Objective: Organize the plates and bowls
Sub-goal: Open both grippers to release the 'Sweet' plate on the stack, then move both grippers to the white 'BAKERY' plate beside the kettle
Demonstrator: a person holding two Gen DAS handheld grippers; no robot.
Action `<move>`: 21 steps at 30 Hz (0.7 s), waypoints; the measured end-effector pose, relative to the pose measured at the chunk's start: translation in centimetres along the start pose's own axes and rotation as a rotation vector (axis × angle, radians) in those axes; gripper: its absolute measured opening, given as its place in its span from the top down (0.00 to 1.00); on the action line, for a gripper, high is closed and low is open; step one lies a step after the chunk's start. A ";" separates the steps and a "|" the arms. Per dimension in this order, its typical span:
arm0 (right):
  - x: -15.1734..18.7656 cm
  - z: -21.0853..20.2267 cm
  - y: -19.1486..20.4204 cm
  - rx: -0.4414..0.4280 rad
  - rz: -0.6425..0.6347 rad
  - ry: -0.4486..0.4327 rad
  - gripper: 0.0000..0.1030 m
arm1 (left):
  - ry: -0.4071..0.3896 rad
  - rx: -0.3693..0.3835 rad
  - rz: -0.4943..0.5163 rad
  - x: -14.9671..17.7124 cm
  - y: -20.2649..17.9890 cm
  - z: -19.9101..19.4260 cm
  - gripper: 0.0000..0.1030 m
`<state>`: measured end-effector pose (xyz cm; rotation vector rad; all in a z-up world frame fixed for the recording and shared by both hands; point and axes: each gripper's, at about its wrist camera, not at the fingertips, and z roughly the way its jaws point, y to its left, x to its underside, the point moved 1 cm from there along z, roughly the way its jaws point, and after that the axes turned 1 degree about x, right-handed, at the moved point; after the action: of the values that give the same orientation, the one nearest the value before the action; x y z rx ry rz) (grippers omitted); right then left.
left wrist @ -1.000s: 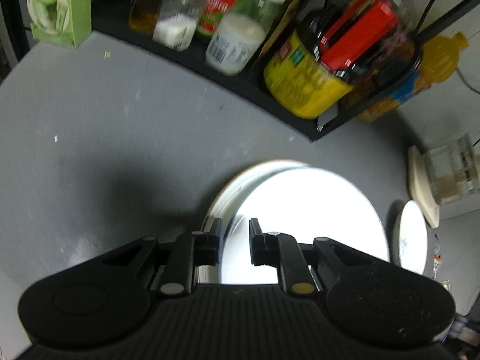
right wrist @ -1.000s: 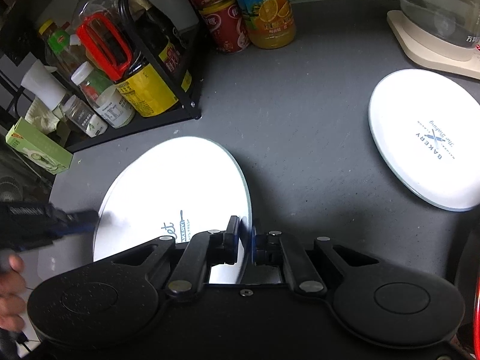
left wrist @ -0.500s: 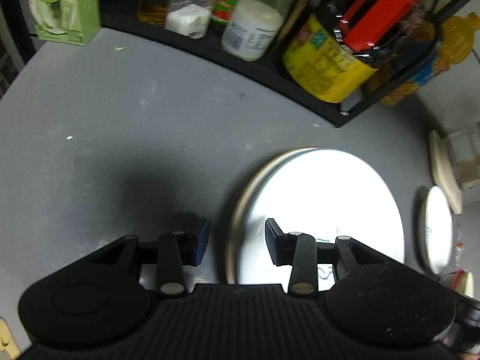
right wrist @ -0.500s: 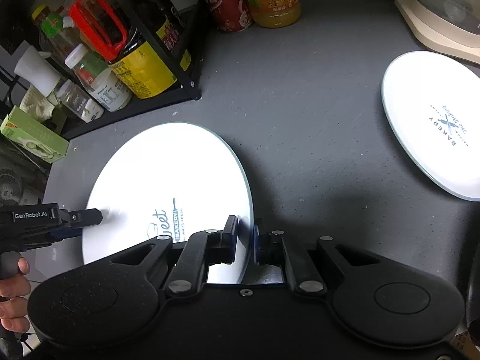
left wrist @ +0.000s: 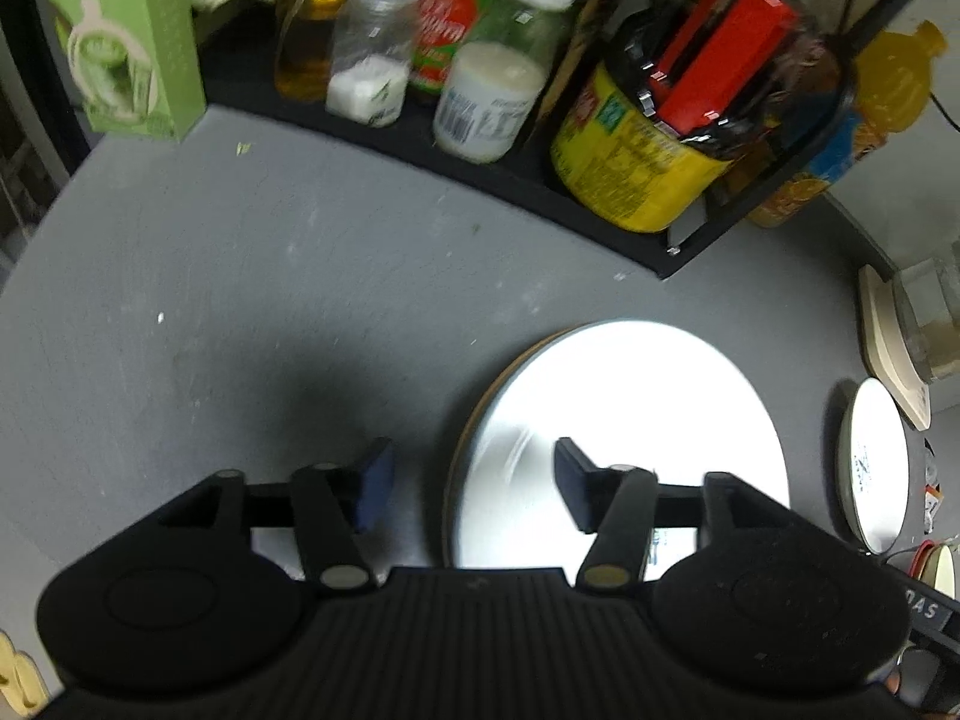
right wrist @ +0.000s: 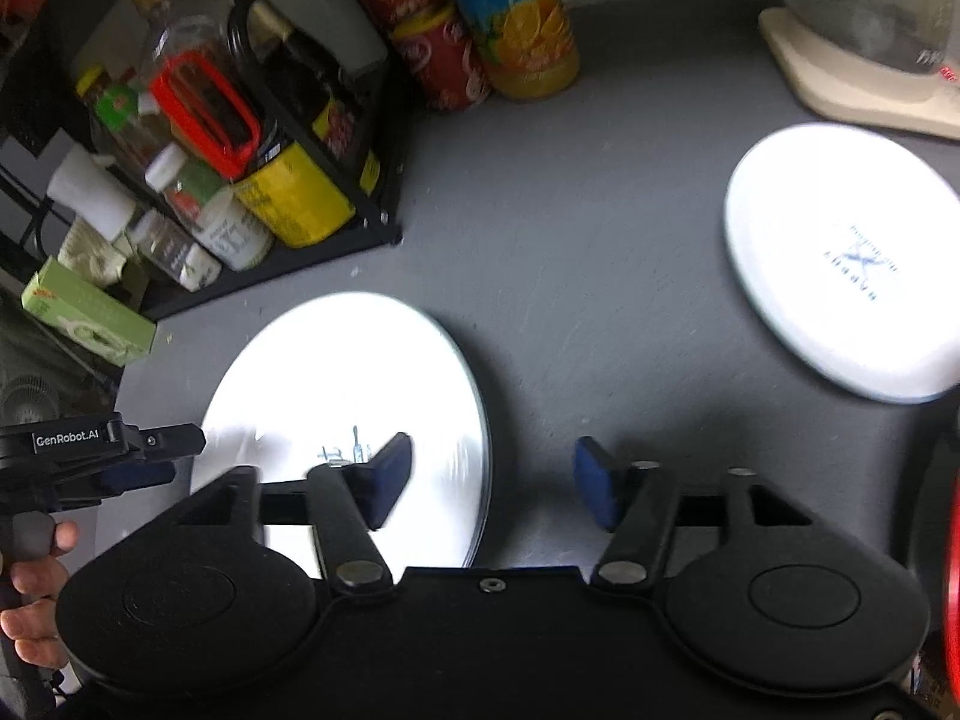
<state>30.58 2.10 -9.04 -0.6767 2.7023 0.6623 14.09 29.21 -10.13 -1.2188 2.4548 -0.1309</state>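
A large white plate [left wrist: 630,420] lies flat on the grey counter; it also shows in the right wrist view [right wrist: 342,372]. My left gripper [left wrist: 471,483] is open, its jaws astride the plate's left rim. My right gripper [right wrist: 492,480] is open, its jaws astride the plate's right rim. A second white plate with a blue logo [right wrist: 840,258] lies to the right; it shows small in the left wrist view [left wrist: 873,465]. The left gripper [right wrist: 150,447] is seen in the right wrist view at the plate's left edge.
A black rack [left wrist: 540,204] with jars and bottles stands behind the plate. A green carton [left wrist: 129,36] stands at its left. Cans and an orange juice bottle [right wrist: 510,18] stand at the back. A cream base with a glass jug [right wrist: 864,60] sits at the far right.
Both grippers have opened and let go of the large plate, which now lies flat on the counter. The left opened first, the right just now.
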 end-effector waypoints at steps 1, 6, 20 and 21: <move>-0.1 -0.5 -0.1 0.004 0.001 -0.018 0.24 | -0.006 0.003 0.011 0.0 -0.4 -0.3 0.37; -0.6 -2.6 -0.8 0.037 0.004 -0.084 0.11 | -0.005 0.037 0.068 -0.1 -3.1 -0.9 0.34; -1.3 -9.1 -6.1 0.107 0.110 -0.214 0.00 | 0.028 0.149 0.235 0.7 -12.4 -0.5 0.34; -1.3 -9.4 -6.5 0.110 0.117 -0.221 0.00 | 0.030 0.156 0.244 0.8 -13.0 -0.6 0.34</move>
<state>33.51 -7.18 -2.84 -0.3955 2.5646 0.5732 23.17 20.54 -6.52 -0.8517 2.5422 -0.2684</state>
